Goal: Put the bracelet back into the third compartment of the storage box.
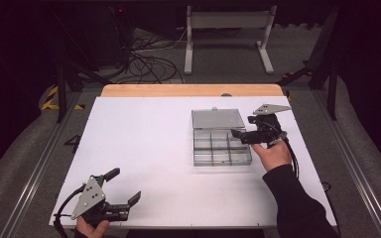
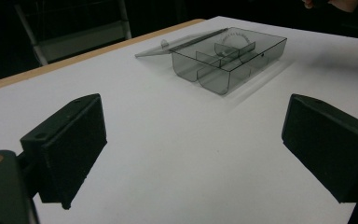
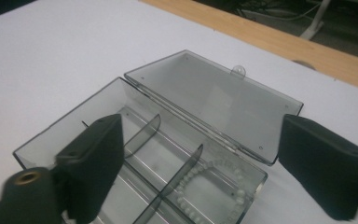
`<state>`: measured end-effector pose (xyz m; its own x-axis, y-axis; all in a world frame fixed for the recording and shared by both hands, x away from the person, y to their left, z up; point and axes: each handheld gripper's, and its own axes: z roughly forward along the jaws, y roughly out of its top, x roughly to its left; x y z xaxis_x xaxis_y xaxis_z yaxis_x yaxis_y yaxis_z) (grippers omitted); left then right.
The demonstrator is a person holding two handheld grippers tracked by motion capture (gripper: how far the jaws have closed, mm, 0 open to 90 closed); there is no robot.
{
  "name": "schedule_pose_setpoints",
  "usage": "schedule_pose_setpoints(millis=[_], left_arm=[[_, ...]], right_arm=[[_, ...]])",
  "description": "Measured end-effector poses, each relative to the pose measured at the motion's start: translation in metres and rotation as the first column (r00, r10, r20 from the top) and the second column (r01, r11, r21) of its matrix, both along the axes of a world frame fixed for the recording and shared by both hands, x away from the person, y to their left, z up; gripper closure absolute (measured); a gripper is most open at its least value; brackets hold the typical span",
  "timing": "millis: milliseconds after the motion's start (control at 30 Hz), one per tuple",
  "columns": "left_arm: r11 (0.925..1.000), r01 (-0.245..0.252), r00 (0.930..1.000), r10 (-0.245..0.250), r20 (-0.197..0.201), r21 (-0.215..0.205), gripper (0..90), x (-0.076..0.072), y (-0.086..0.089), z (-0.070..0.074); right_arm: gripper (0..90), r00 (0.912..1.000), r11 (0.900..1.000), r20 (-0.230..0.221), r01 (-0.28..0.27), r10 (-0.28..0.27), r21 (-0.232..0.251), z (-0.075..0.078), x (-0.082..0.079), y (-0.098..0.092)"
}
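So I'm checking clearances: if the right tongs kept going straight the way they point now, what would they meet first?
Probably the open clear box: the right tongs, jaws apart with nothing between them, hover at its near-right corner, aimed into the compartment holding the bead bracelet. How high they hang above it is unclear.

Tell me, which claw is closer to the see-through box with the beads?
The right claw. It hovers open right over the box. The left claw sits far off, open, at the table's near left corner.
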<state>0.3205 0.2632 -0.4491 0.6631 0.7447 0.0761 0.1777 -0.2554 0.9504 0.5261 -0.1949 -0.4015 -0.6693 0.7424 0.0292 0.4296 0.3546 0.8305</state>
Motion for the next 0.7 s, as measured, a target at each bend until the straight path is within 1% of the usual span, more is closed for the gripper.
schedule_pose_setpoints(millis=[133, 300, 433, 700], left_arm=[[1.0, 0.0, 1.0, 0.0, -0.002, -0.003, 7.1, 0.0, 0.0, 0.0], [1.0, -0.001, 1.0, 0.001, -0.001, -0.003, 7.1, 0.0, 0.0, 0.0], [1.0, 0.0, 1.0, 0.0, -0.004, 0.001, 7.1, -0.001, -0.001, 0.0], [1.0, -0.002, 1.0, 0.002, 0.0, 0.004, 7.1, -0.001, 0.0, 0.0]], right_arm=[[5.8, 0.9997, 1.0, 0.025, -0.005, 0.005, 0.013, 0.007, -0.009, 0.001], [3.8, 0.9982, 0.999, 0.056, -0.022, 0.02, 0.035, 0.015, -0.02, 0.001], [3.3, 0.9967, 0.999, 0.071, -0.043, 0.041, 0.027, 0.019, -0.024, 0.003], [2.8, 0.9953, 0.999, 0.082, -0.052, 0.05, 0.015, 0.022, -0.029, 0.005]])
